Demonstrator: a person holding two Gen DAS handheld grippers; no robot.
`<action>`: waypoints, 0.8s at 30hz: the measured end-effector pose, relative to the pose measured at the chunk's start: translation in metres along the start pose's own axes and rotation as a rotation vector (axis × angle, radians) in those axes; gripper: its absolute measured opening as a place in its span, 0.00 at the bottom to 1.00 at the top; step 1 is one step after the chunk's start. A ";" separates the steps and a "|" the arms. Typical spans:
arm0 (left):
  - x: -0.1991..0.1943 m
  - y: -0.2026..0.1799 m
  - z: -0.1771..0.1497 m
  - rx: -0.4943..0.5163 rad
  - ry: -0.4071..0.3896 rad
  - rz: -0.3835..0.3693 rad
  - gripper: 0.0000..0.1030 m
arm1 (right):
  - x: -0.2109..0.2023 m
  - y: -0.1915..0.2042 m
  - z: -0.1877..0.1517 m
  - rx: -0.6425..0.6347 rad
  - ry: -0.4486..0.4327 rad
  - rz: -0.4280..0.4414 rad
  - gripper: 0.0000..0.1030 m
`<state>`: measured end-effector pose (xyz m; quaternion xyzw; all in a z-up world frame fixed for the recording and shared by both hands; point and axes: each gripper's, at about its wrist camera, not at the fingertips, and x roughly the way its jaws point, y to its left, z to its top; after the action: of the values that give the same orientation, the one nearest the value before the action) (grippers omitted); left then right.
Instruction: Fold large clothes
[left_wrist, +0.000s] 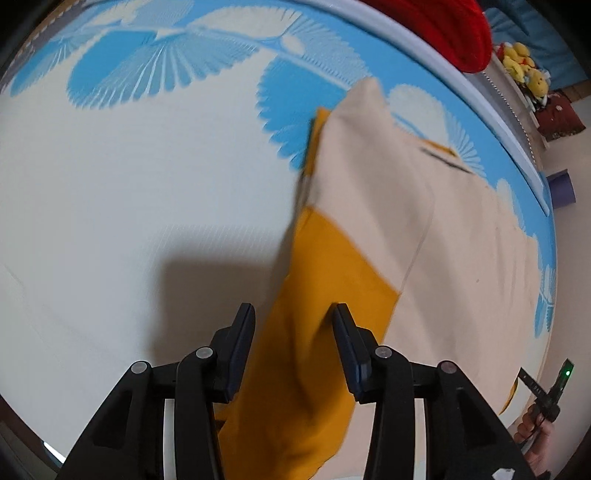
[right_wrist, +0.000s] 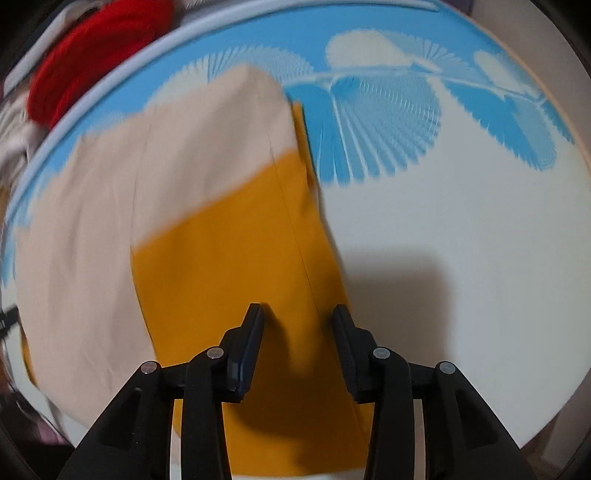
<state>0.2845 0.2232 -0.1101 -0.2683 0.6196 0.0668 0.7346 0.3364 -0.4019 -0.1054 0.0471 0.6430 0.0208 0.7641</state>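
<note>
Spreading under both your grippers is a white mat (left_wrist: 129, 206) with blue feather prints; on it lies the folded garment (left_wrist: 424, 236), smooth beige and mustard cloth. Your left gripper (left_wrist: 293, 314) and right gripper (right_wrist: 298, 314) hang apart over its mustard end. Only the left view shows yellow plush toys (left_wrist: 524, 66) beyond the garment.

Garment (left_wrist: 369, 229): large, two-tone, pale beige and mustard yellow, lying flat and folded on the white surface with blue feather print. Left wrist view: fills the frame from centre toward 3 o'clock; a beige layer lies over the mustard one, which shows as a strip running from 12 to 6 o'clock along the left edge; seam line visible in the beige. Right wrist view: same garment (right_wrist: 221, 240) spans 9 to 6 o'clock, beige at 10 o'clock, mustard panel at centre-bottom. Edges motion-blurred.
</note>
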 end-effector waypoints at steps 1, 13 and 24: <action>0.002 0.002 -0.002 -0.010 0.005 -0.007 0.37 | -0.003 0.001 -0.003 -0.013 -0.011 -0.003 0.39; -0.069 -0.020 -0.005 0.060 -0.360 0.017 0.00 | -0.084 -0.023 0.005 0.185 -0.407 0.005 0.00; -0.012 -0.021 -0.009 0.074 -0.064 -0.027 0.44 | -0.006 -0.024 0.005 0.161 -0.069 0.084 0.57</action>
<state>0.2827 0.2042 -0.0933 -0.2470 0.5942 0.0427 0.7643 0.3401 -0.4262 -0.1006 0.1361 0.6134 -0.0006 0.7780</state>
